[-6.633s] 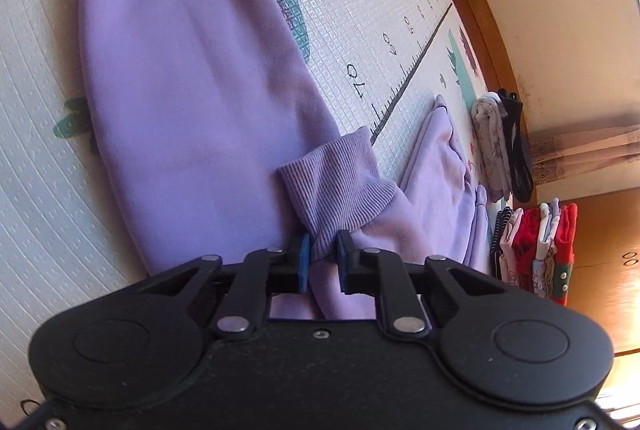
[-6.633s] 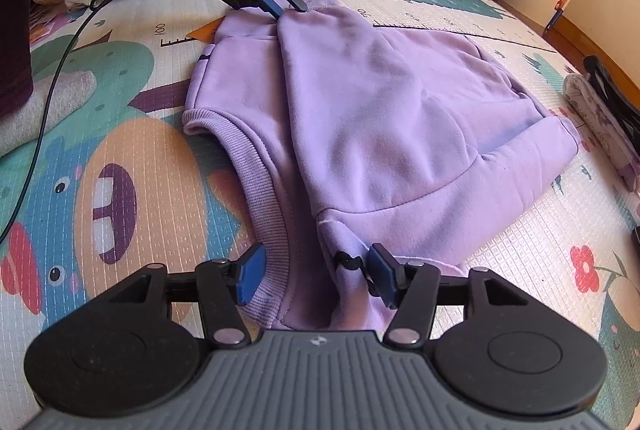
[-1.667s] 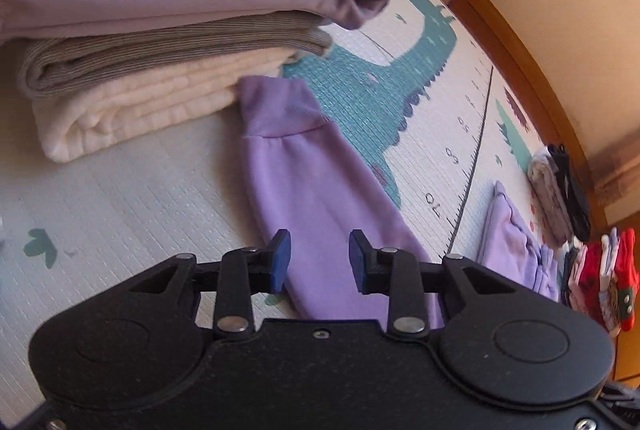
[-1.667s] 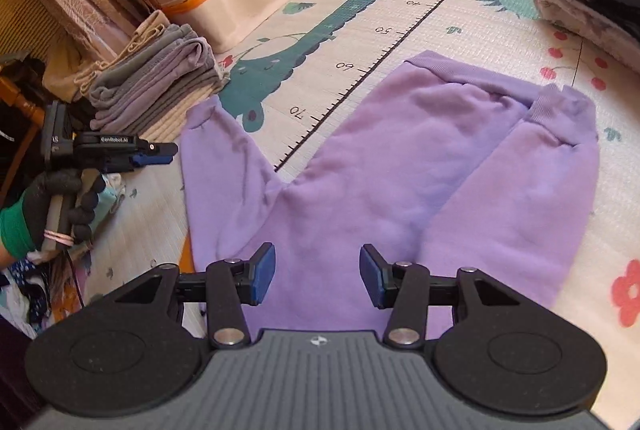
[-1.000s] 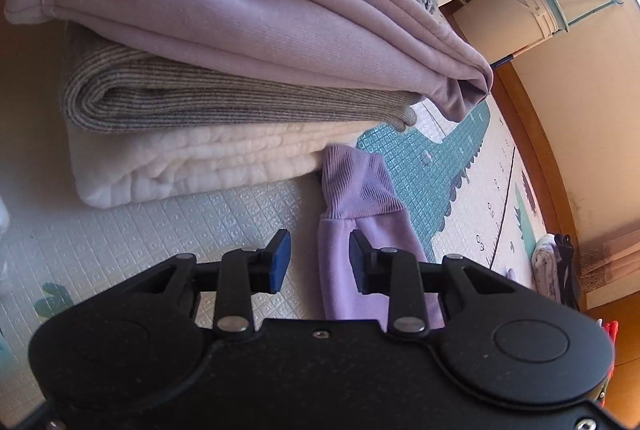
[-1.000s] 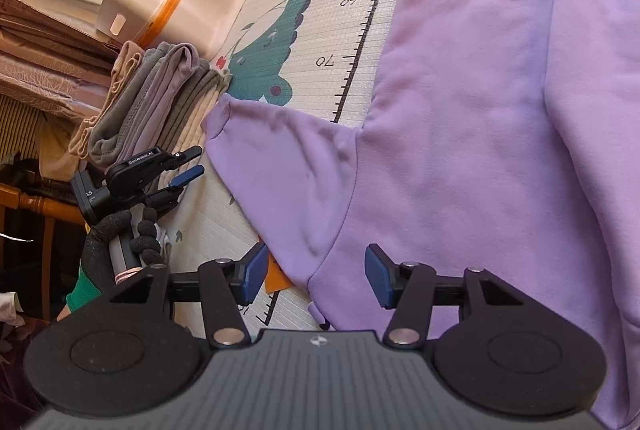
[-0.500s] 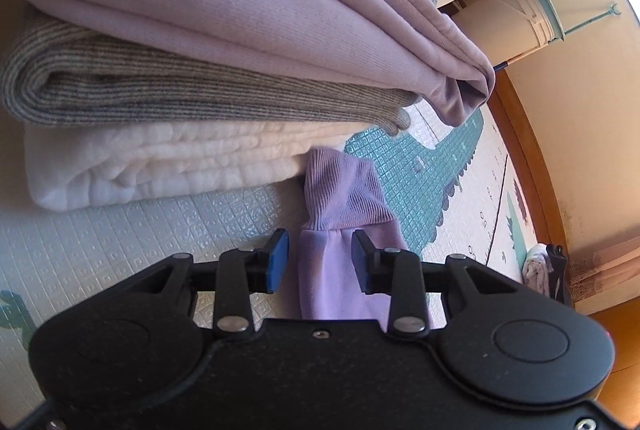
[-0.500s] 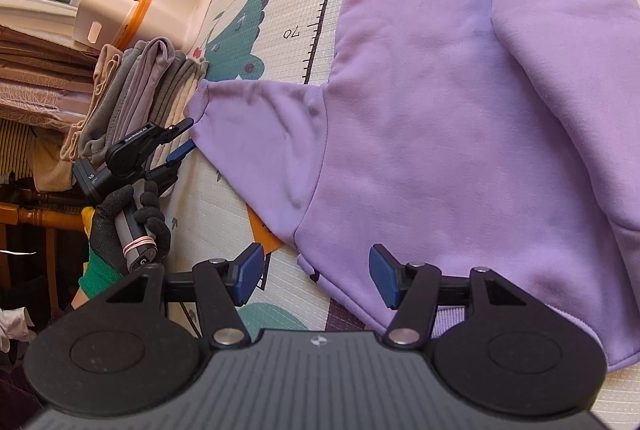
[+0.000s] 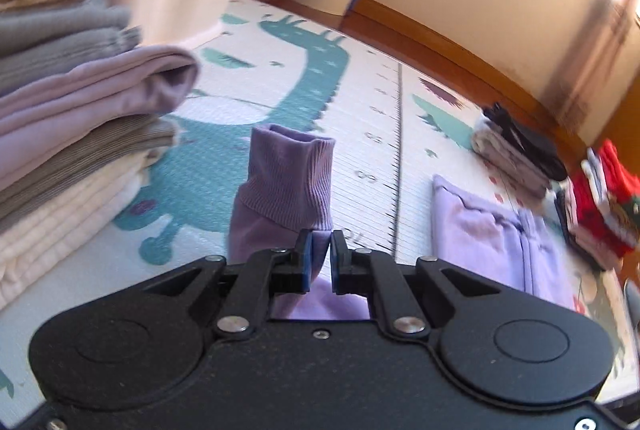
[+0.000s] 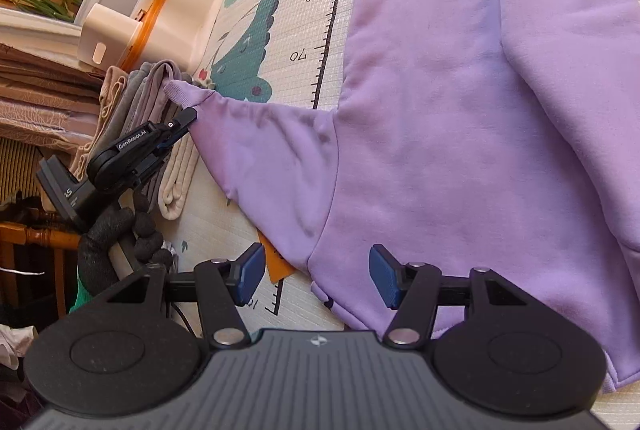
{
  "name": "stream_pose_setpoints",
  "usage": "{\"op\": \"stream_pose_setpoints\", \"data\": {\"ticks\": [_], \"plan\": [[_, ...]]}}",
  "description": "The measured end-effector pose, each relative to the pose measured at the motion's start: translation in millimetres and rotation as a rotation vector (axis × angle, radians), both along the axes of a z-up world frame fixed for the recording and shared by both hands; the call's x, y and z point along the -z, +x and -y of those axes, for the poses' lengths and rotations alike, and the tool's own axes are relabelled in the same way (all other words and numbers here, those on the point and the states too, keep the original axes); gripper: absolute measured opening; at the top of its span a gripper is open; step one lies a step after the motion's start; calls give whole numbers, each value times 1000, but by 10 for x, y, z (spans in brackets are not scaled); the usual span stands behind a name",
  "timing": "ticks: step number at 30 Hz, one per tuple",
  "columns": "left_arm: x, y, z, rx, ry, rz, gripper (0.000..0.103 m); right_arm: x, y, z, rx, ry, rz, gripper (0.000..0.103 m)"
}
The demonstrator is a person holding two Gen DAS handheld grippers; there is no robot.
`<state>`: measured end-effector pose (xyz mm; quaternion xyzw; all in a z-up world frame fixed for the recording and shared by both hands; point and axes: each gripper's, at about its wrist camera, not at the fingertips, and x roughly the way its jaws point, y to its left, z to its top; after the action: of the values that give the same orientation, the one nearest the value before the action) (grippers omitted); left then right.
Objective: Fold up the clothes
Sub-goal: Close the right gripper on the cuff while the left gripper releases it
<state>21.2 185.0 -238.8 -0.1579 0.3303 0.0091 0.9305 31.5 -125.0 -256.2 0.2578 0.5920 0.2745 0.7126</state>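
A lilac sweatshirt (image 10: pixel 460 109) lies spread on the play mat, one sleeve stretched out to the left. My left gripper (image 9: pixel 319 254) is shut on that sleeve just behind its ribbed cuff (image 9: pixel 292 173) and lifts the cuff off the mat; it also shows in the right wrist view (image 10: pixel 182 123) at the sleeve end. The body of the sweatshirt (image 9: pixel 492 230) lies to the right in the left wrist view. My right gripper (image 10: pixel 314 276) is open and empty, hovering above the sweatshirt's lower corner near the armpit.
A stack of folded clothes (image 9: pixel 72 117) lies left of the sleeve, also seen in the right wrist view (image 10: pixel 132 117). A white box with an orange band (image 10: pixel 168 9) stands behind it. More folded piles (image 9: pixel 520 153) and red clothes (image 9: pixel 600 205) lie at the far right.
My left gripper has shut on the sleeve behind the cuff and raised it from the mat. My right gripper has moved slightly closer over the sweatshirt and stays open.
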Motion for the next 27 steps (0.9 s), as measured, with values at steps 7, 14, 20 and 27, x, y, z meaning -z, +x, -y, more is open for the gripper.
{"op": "stream_pose_setpoints", "data": {"ticks": [7, 14, 20, 27], "plan": [[212, -23, 892, 277, 230, 1, 6, 267, 334, 63, 235, 192, -91, 60], [259, -141, 1272, 432, 321, 38, 6, 481, 494, -8, 323, 209, -97, 65], [295, -309, 1518, 538, 479, 97, 6, 441, 619, -33, 336, 245, -63, 65], [280, -406, 1654, 569, 558, 169, 5, 371, 628, -45, 304, 216, -26, 36]]}}
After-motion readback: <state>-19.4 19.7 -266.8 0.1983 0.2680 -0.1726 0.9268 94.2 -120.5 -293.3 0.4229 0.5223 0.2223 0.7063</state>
